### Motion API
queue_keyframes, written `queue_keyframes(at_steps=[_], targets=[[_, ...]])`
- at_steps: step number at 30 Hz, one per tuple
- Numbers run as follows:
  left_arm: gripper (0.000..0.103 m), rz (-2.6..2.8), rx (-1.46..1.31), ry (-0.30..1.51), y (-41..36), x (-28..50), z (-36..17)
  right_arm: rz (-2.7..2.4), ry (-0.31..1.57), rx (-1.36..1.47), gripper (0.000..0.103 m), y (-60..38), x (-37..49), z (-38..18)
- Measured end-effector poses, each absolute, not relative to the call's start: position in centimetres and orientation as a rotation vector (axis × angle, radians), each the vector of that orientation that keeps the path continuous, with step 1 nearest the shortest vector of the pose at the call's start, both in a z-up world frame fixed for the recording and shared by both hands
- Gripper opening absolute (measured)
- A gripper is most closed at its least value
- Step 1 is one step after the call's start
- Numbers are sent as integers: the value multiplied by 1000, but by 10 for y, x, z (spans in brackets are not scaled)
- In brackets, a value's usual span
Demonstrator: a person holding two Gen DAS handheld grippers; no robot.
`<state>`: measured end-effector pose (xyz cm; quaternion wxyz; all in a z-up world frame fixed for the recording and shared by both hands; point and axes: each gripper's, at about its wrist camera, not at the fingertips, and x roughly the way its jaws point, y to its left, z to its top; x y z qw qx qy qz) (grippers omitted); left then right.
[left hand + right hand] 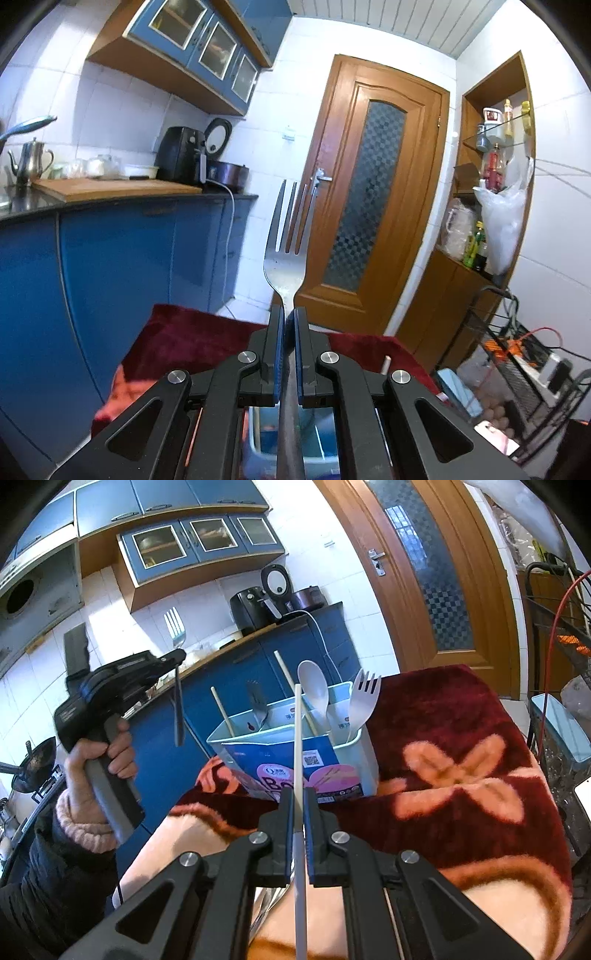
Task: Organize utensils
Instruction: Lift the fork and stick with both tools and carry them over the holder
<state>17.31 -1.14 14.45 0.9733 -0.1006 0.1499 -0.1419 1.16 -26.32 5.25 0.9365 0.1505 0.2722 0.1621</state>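
Right wrist view: both grippers' jaws are clamping pending items, left gripper [177, 657] a fork [286, 236], right gripper [298, 794] a chopstick [298, 738], while the holder [295, 749] is already carrying several utensils.

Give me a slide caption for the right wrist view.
Right gripper clamps a white chopstick above the utensil box; left gripper holds a metal fork.

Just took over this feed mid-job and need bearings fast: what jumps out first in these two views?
The left gripper is shut on a metal fork, tines up against the wooden door. The right gripper is shut on a white chopstick, aimed at the pale blue utensil holder on the red flowered blanket. A white spoon, a spork and more chopsticks already stand in the holder.
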Motion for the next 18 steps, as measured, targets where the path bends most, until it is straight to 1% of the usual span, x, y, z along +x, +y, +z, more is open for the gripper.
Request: queue_keyframes(at_steps=[8,18], targets=[[5,-219,-198,245,-27,193,128,335,522,306,7,-271,18,53],[5,-181,-181,191,-36,195,109,304,475,286,7,-277,44,67]])
